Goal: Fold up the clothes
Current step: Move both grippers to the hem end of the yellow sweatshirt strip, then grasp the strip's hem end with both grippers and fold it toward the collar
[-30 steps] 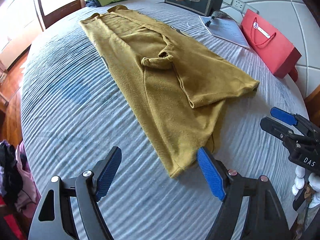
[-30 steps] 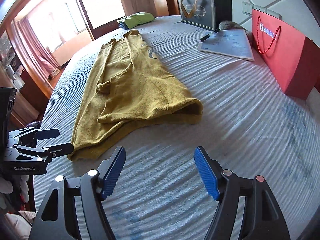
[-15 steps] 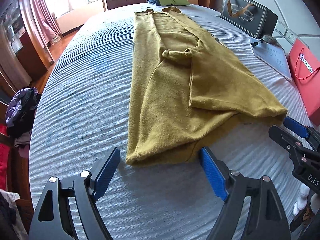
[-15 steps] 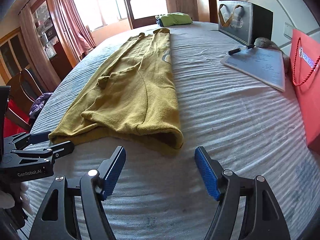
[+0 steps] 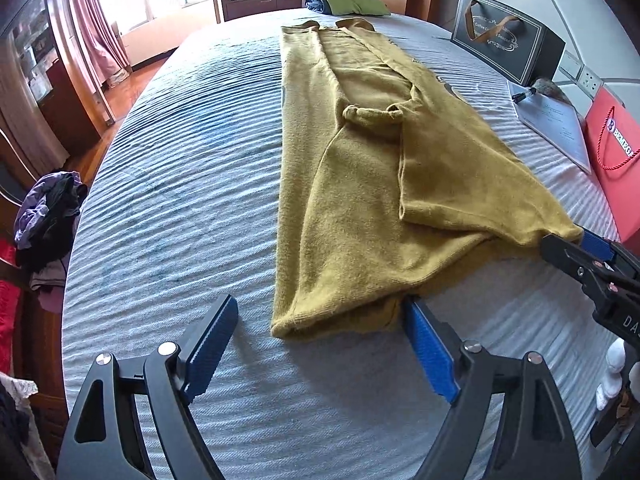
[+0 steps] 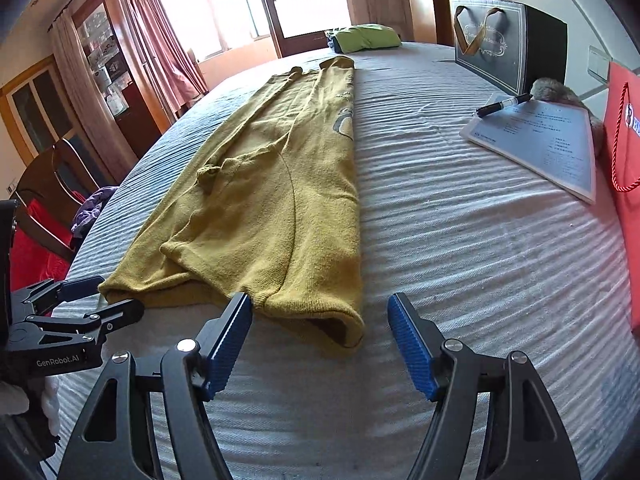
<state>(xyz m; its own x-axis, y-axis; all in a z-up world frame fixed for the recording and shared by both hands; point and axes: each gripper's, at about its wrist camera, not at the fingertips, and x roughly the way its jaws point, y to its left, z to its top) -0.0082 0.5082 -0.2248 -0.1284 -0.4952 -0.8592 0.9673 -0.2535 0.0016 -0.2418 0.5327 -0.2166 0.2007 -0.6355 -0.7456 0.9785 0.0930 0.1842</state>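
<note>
While both claws stand wide with nothing between their blue pads, each sits at one near corner of the mustard sweater. The left claw straddles the hem's left corner, its right pad touching or just beside the hem edge there. The right claw frames the hem's right corner, its left pad against the knit where the folded layer ends.

The sweater lies lengthwise on the bed, hem toward the claws and collar at the far end, with both sides folded in over the middle and a sleeve cuff bunched near its centre. Only the right wrist view shows the grey printed motif along the sweater's right edge and the open pocket of the hem fold; the left wrist view shows the overlapping flap's straight edge more plainly.

Beyond the collar sits a green folded bundle. To the sweater's right lie a printed sheet with a black marker on its far corner, a dark gift bag behind it, and a red gift bag nearest the wall. To the sweater's left, off the bed, a heap of dark and purple clothes shows best in the left wrist view, while the right wrist view shows a wooden chair there.
</note>
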